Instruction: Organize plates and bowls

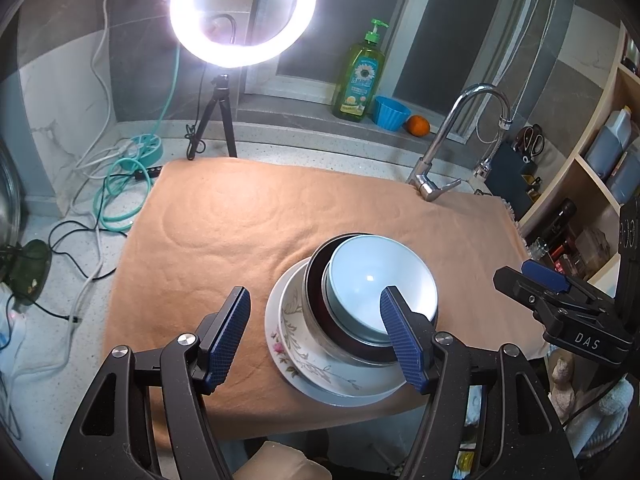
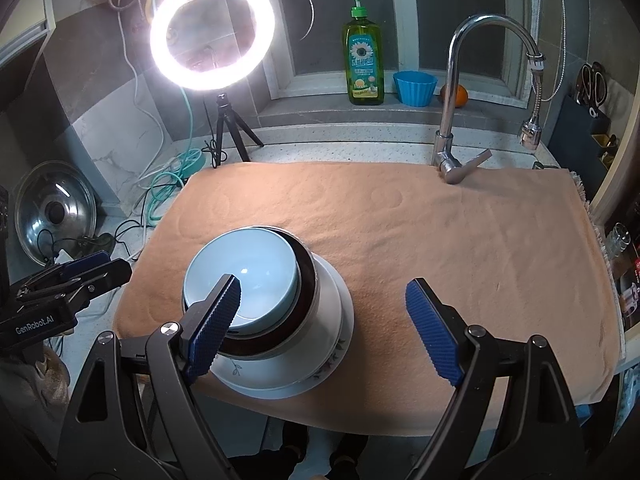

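A glossy blue bowl (image 1: 380, 284) nests in a dark-rimmed bowl (image 1: 316, 280) on floral plates (image 1: 292, 332) near the towel's (image 1: 224, 224) front edge; both grippers, left (image 1: 316, 336) and right (image 2: 324, 328), gape empty, seemingly above it.

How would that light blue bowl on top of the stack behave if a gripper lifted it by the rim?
The light blue bowl looks glazed and glossy, so probably slippery against the pads. It seems ceramic, likely rigid, fairly heavy and chippable. It sits nested and slightly tilted in the dark bowl, so it may scrape or drag that one when lifted.
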`<move>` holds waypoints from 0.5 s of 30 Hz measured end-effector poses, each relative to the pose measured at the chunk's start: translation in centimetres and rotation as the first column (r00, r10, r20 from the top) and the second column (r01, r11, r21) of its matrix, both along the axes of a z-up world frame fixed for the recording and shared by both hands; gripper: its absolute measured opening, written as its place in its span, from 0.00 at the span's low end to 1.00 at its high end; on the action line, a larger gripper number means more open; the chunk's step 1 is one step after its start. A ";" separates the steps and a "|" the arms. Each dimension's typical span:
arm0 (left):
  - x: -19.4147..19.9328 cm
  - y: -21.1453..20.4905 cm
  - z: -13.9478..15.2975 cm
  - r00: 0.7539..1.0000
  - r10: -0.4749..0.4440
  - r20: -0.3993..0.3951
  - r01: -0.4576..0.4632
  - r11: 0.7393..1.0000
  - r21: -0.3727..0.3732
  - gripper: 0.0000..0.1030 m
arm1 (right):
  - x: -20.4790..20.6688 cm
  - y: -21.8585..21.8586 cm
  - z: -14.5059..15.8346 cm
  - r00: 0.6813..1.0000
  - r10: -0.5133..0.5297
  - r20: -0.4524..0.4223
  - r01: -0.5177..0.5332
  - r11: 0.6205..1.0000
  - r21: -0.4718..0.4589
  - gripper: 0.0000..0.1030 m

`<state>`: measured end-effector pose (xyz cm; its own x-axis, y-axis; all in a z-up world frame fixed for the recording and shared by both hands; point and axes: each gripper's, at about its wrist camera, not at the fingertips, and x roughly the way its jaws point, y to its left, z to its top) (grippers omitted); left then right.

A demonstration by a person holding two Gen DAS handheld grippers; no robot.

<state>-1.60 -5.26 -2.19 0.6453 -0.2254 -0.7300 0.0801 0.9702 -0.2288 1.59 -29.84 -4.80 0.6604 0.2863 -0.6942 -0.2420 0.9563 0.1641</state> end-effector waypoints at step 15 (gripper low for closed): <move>0.5 -0.1 -0.2 1.000 -0.002 -0.004 0.002 1.000 -0.003 0.65 | 0.8 0.2 0.1 0.999 -0.012 0.031 0.014 0.999 -0.051 0.84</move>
<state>-1.07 -5.33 -2.34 0.6417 -0.2289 -0.7320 0.0810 0.9693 -0.2320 2.41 -29.64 -4.67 0.6847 0.2421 -0.6874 -0.2338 0.9663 0.1074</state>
